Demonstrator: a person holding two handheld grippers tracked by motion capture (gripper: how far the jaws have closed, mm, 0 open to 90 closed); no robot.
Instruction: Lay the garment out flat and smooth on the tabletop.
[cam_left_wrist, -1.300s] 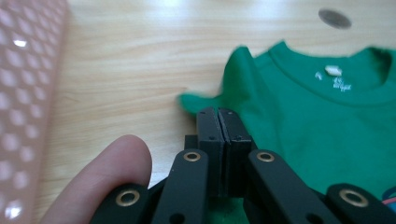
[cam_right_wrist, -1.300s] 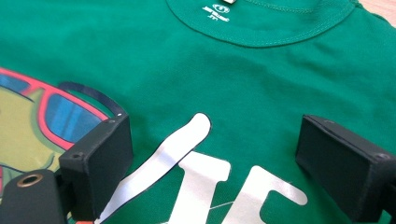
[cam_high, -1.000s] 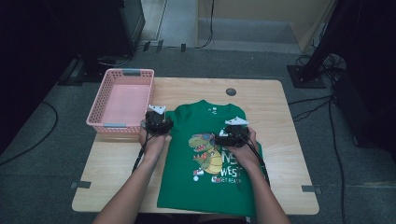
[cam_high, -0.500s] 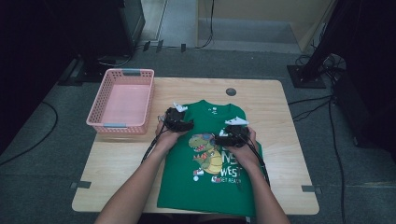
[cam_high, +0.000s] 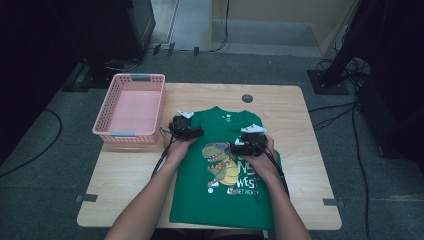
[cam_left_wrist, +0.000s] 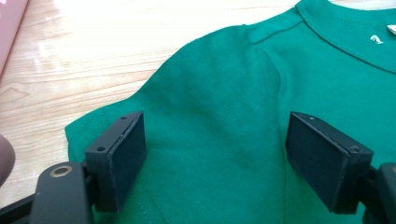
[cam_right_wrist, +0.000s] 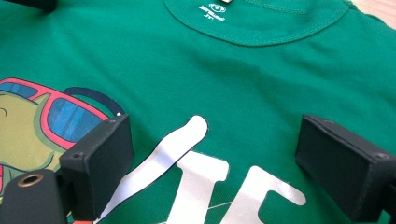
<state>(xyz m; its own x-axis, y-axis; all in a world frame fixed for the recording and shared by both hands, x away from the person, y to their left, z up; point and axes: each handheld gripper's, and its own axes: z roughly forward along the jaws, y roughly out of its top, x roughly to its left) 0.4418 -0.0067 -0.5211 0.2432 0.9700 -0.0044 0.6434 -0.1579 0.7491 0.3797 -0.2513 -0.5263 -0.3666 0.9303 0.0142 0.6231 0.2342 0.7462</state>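
Two claws (cam_left_wrist: 212, 163) (cam_right_wrist: 210, 170) gaping wide over flat green dinosaur-print T-shirt (cam_high: 220, 195), pink basket (cam_high: 131, 107) beside

We could not read the small print under the big white letters on the green T-shirt (cam_high: 225, 200) from the high view — too small. The shirt's bottom hem and the near edge of the table (cam_high: 125, 200) ran off the lower border, and the person's forearms hid part of both. In the left gripper view, the shirt's neck label was cut by the right edge, and the pink basket (cam_left_wrist: 11, 28) showed as a sliver at the top left. In the right gripper view, the cartoon print and the white letters were cropped — we could not make out the word — and the collar tag's print was too blurred.
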